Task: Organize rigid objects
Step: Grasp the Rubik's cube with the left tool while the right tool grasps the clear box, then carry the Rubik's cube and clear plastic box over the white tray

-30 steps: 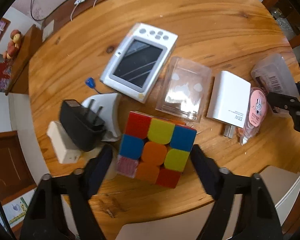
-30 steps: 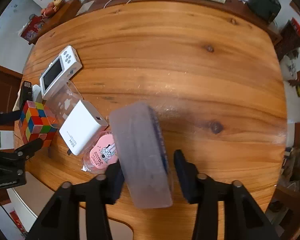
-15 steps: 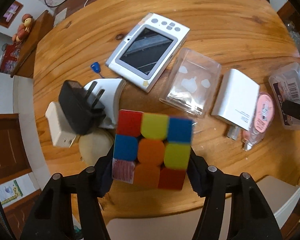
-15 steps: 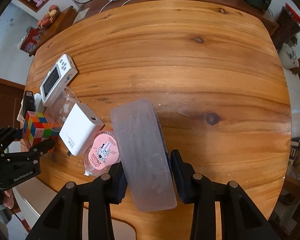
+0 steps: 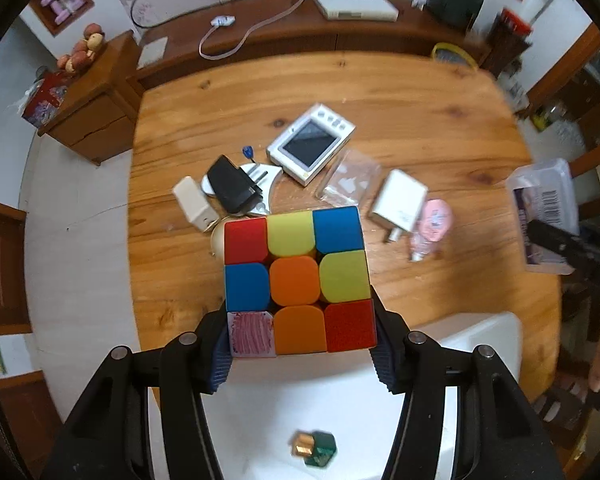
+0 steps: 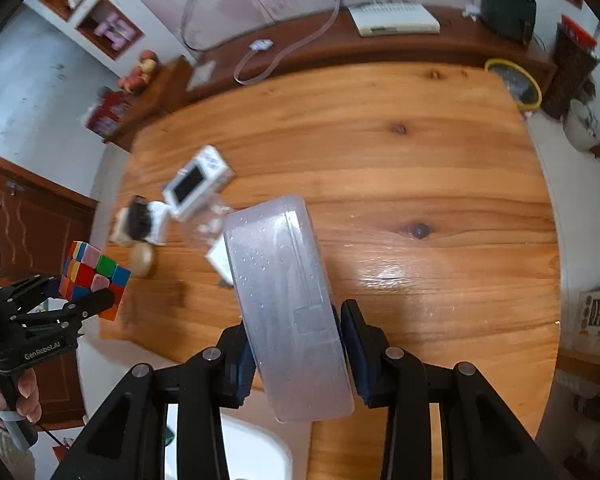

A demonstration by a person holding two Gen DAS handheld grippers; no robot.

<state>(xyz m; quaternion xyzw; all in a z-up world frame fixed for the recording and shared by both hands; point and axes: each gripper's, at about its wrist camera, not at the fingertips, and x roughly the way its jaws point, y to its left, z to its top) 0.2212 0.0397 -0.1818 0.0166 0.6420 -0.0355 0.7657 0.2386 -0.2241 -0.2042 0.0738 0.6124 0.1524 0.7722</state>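
My left gripper (image 5: 300,344) is shut on a colourful puzzle cube (image 5: 298,282) and holds it high above the near edge of the wooden table (image 5: 380,92), over a white bin (image 5: 340,420). My right gripper (image 6: 298,354) is shut on a frosted clear plastic box (image 6: 286,300), lifted above the table (image 6: 420,168). The cube (image 6: 94,278) and left gripper (image 6: 72,296) show at the left of the right wrist view. The plastic box (image 5: 544,216) shows at the right edge of the left wrist view.
On the table lie a white handheld screen device (image 5: 312,144), a black plug (image 5: 234,190), a white adapter (image 5: 194,204), a clear packet (image 5: 350,180), a white charger (image 5: 400,202) and a pink tape dispenser (image 5: 430,228). A small green item (image 5: 314,444) lies in the bin.
Both grippers have risen well above the table with their objects. The left one closed on the cube and pulled it back over the white bin. The table objects now look smaller.
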